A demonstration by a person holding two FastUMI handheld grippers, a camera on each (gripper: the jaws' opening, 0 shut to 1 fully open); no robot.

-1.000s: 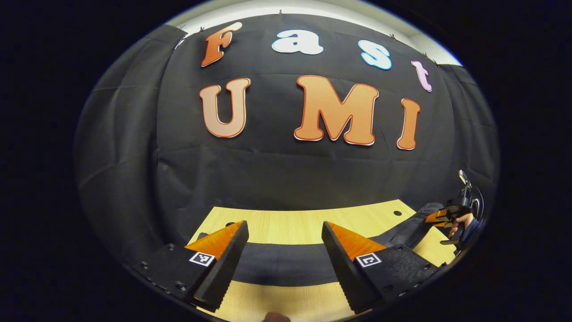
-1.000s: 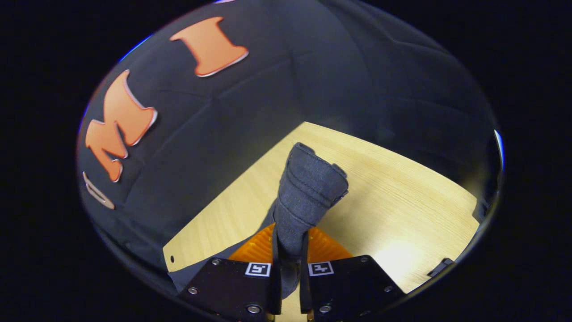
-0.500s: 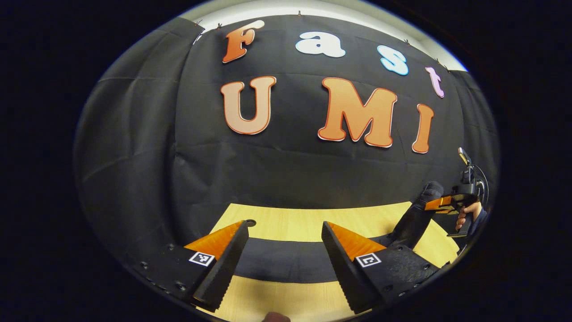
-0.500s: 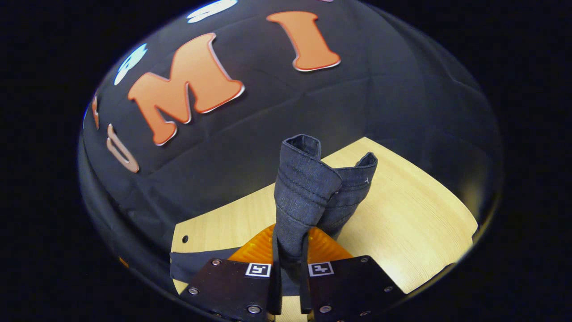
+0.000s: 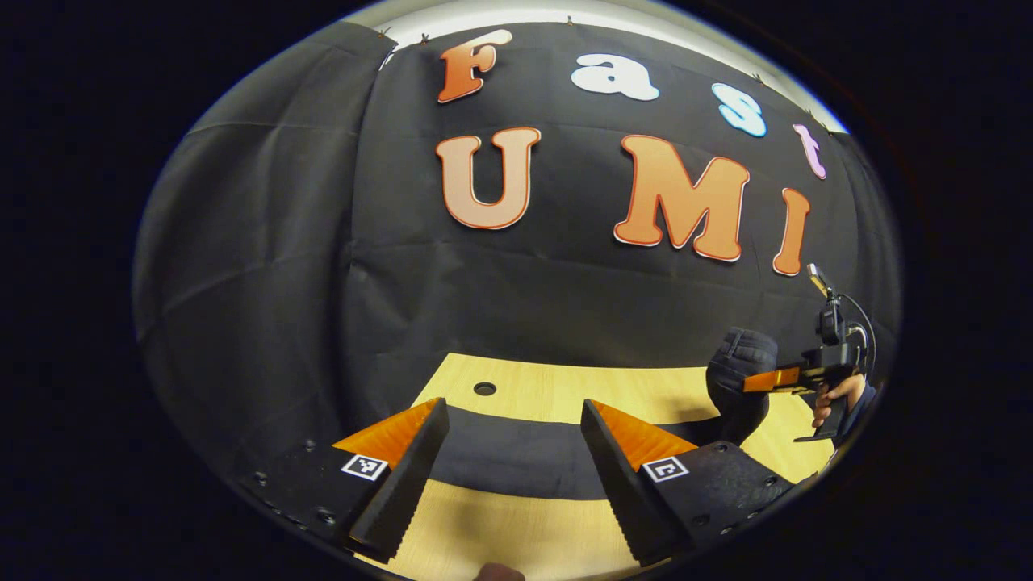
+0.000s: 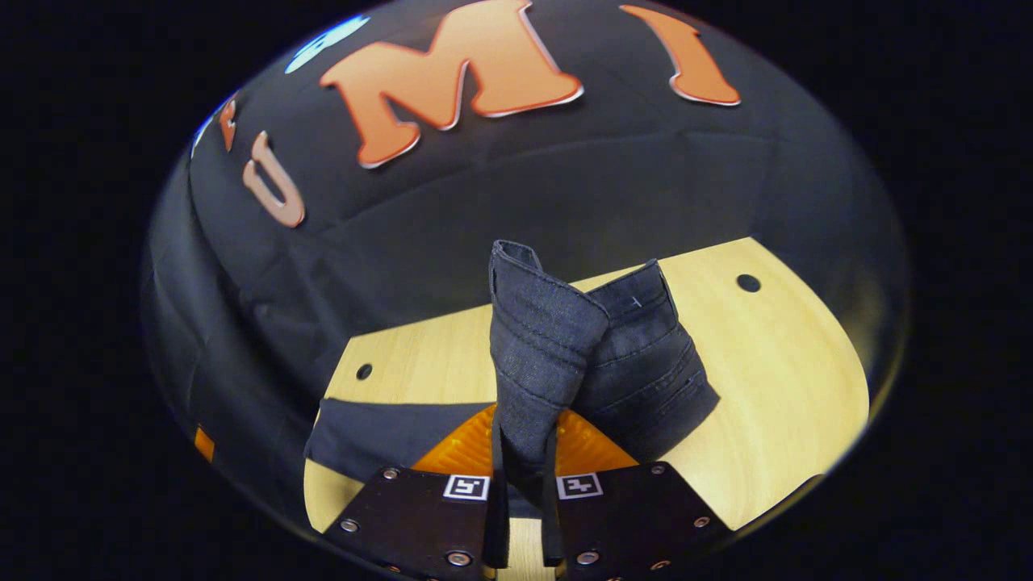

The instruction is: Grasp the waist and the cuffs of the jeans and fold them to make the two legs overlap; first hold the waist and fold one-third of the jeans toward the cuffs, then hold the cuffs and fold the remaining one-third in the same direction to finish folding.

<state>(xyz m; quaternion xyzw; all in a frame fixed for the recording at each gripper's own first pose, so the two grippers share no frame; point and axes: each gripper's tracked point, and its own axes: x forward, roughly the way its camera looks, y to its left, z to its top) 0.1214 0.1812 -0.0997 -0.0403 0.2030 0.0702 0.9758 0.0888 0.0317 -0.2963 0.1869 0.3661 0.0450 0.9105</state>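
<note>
Between the right gripper (image 6: pixel 523 452) jaws, pinched and lifted, stands the dark denim jeans (image 6: pixel 557 355) cuff end; the left gripper (image 5: pixel 512 476), jaws spread, hovers above their flat length, stretching sideways across the pale wooden table (image 5: pixel 565 387).

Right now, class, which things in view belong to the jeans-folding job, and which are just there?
Belongs to the job:
- jeans
- right tongs, shut on the jeans' bunched end
- left tongs, open above the jeans

Just there:
- table
- holes in the table
- black cloth wall
</note>
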